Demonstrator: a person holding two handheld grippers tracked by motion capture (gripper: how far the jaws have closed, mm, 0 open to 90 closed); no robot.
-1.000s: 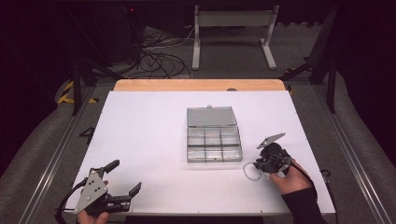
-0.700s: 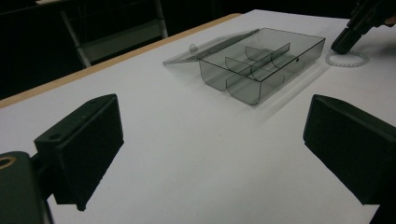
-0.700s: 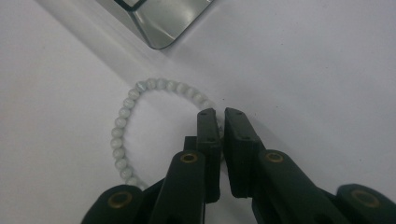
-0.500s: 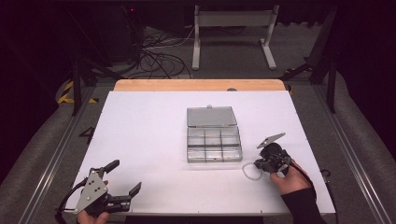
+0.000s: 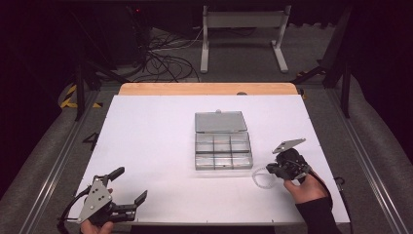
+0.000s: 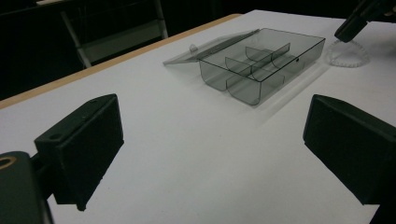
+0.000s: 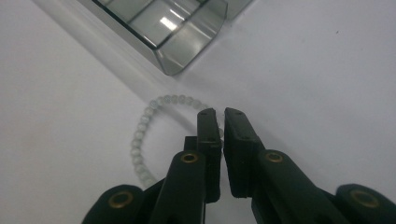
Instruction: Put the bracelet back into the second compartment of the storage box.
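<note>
High view: a clear grey organiser box [image 5: 223,155] sits near the middle of the white desk [image 5: 146,136], its lid [image 5: 220,122] folded open flat behind it; the six compartments look empty. Just off the box's front right corner lies a ring of pale beads, a bracelet [image 7: 140,140], flat on the desk. The right tool [image 7: 219,122] has its jaws pinched together on the bracelet's near side. Well left of the box, near the desk's front edge, the left tool [image 5: 127,189] stands wide open, holding nothing.
</note>
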